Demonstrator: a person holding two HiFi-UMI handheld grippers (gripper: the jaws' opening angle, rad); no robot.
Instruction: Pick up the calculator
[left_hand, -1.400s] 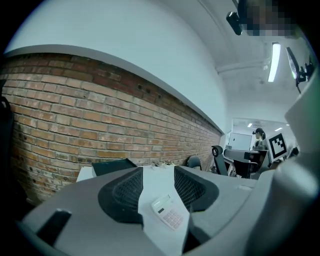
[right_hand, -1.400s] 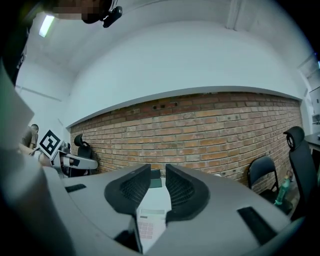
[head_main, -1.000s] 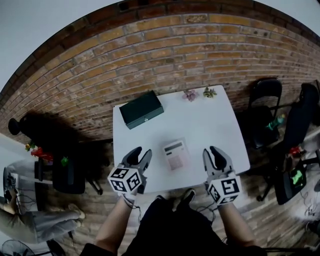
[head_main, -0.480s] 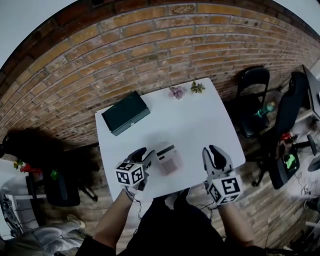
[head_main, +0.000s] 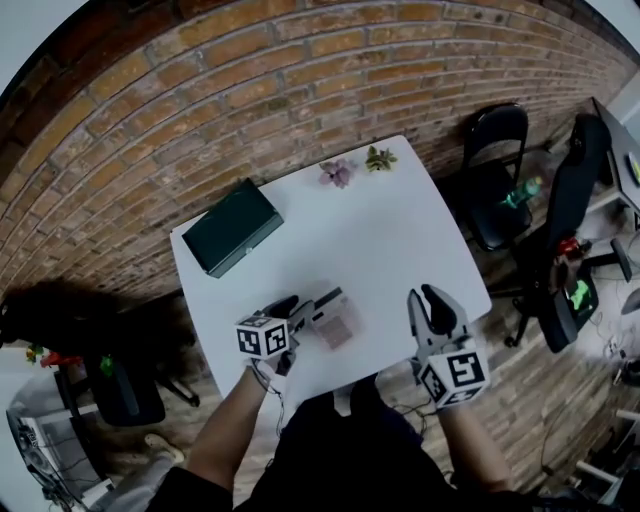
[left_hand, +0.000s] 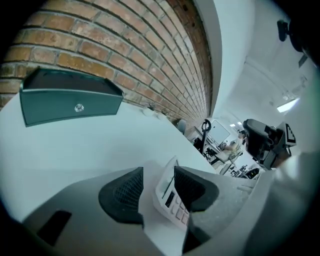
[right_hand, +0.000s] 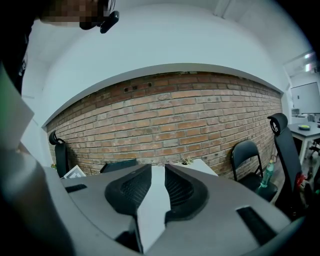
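— At the near edge of the white table (head_main: 400, 240), what is there?

— A small pale calculator (head_main: 336, 320) lies there, a little left of the middle of that edge.

— Where is the left gripper?

— The left gripper (head_main: 292, 312) is low over the table's near left part and points across at the calculator. Its two dark ribbed jaws stand moderately apart. The end of the calculator with the display and the first rows of keys sits in the gap between them. That end lies close against one pad, with a clear gap to the other. The edge is blurred there, so I can't say whether the closer pad actually touches it.

— And the right one?

— The right gripper (head_main: 432, 305) hovers at the table's near right corner, well apart from the calculator. Its jaws leave a narrow gap, and only bare tabletop shows through it.

— Is anything else on the table?

— A dark green box (head_main: 233, 227) with a small round clasp sits at the table's far left corner. At the far edge, a pink flower (head_main: 338, 173) lies just beside a little green plant (head_main: 380, 158). A brick wall (head_main: 250, 80) stands beyond the table's far side. A black folding chair (head_main: 495, 160) stands off its right side.
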